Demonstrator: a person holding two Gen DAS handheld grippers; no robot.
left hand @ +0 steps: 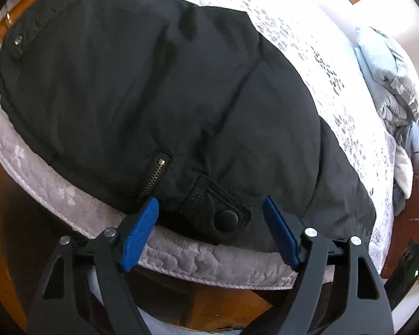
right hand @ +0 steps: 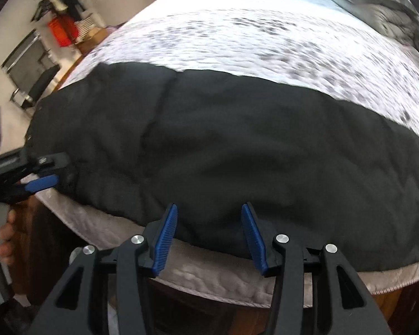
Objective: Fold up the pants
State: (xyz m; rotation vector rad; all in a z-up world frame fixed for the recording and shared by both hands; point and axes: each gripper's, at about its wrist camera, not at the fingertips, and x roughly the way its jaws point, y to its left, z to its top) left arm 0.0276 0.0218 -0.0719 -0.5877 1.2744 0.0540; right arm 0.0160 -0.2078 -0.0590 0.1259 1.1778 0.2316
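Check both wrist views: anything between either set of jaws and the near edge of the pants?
Nothing visible. The black pants lie flat on the bed; left gripper and right gripper stand open at the near edge, no object between.

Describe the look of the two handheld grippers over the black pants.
Both the left gripper and right gripper look alike: black angular linkage arms with triangular cutouts, round silver pivot pins, and two ribbed blue finger pads. No cables, markings or sleeves show.

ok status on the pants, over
Left gripper open, right gripper open, both at near edge. Black pants flat on bed, not gripped. Nothing in the way.
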